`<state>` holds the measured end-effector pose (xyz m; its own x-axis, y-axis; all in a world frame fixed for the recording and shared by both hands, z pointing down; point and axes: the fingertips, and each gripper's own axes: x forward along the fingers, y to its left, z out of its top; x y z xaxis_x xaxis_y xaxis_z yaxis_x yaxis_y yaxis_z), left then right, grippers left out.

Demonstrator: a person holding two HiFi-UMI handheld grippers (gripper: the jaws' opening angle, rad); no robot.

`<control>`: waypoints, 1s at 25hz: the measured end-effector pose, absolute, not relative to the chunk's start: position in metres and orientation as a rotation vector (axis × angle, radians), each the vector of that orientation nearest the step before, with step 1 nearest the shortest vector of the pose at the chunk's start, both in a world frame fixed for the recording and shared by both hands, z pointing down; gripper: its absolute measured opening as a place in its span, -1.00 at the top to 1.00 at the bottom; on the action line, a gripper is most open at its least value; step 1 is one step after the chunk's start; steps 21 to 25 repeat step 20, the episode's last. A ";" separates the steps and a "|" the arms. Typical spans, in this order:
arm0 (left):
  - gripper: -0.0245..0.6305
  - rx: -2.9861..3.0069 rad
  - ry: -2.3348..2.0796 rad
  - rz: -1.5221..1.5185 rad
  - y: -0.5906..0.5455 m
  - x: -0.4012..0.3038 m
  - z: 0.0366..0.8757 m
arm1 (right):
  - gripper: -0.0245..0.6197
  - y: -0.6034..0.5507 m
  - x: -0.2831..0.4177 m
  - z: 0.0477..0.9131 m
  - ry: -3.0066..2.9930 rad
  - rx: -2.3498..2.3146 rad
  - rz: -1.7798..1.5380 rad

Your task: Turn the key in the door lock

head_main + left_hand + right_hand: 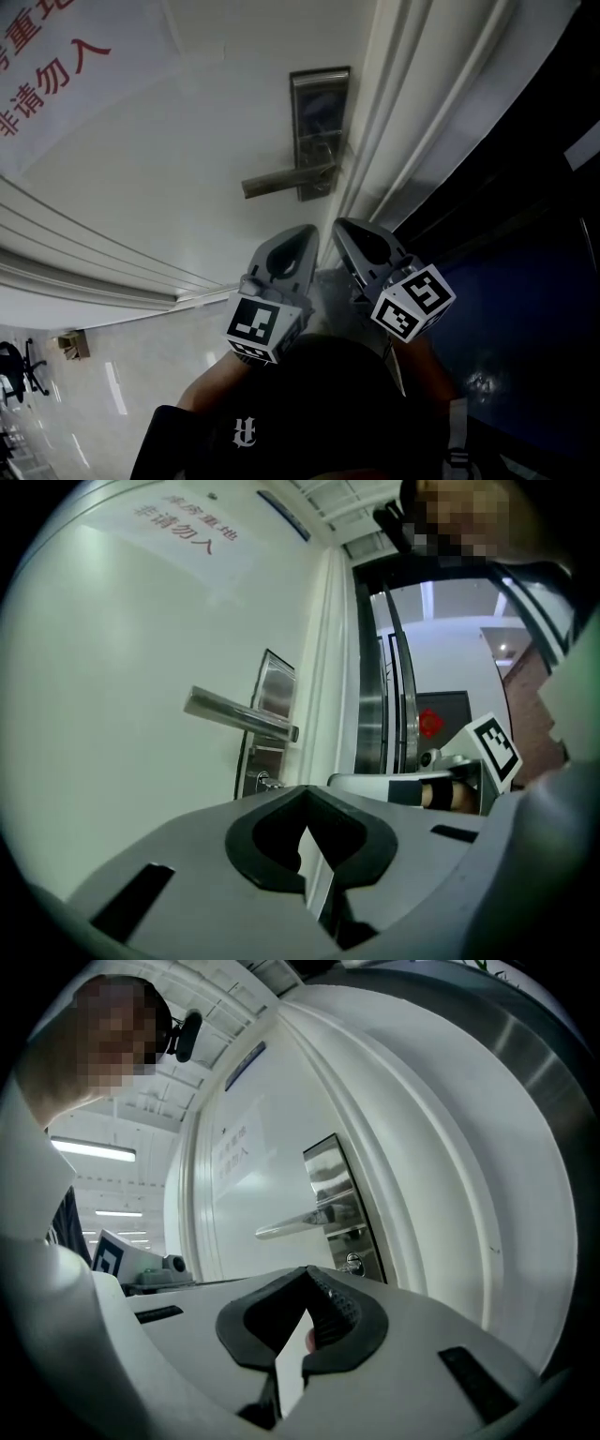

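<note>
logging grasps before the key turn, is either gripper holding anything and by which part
Nothing held: left gripper and right gripper are both shut, empty, short of the door lock.

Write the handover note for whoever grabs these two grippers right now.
Left gripper: shut, empty, short of the door.
Right gripper: shut, empty, beside the left one.
Lock plate sits at the door's edge, with the lever handle across it and the lock cylinder below the handle. I can't tell whether a key is in it.
Done: nothing; neither gripper touches the lock.
Left: reach the cylinder, grip the key, turn it.
</note>
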<state>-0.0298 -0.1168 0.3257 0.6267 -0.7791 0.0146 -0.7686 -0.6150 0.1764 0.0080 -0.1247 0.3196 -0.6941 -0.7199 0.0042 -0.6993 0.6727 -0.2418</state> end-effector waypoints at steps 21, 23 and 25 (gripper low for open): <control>0.91 2.720 -1.293 -0.056 -0.118 -0.044 0.323 | 0.88 -0.124 -0.002 0.315 2.738 -1.250 -0.354; 0.91 2.720 -1.293 -0.056 -0.118 -0.044 0.323 | 0.88 -0.124 -0.002 0.315 2.738 -1.250 -0.354; 0.91 2.720 -1.293 -0.056 -0.118 -0.044 0.323 | 0.88 -0.124 -0.002 0.315 2.738 -1.250 -0.354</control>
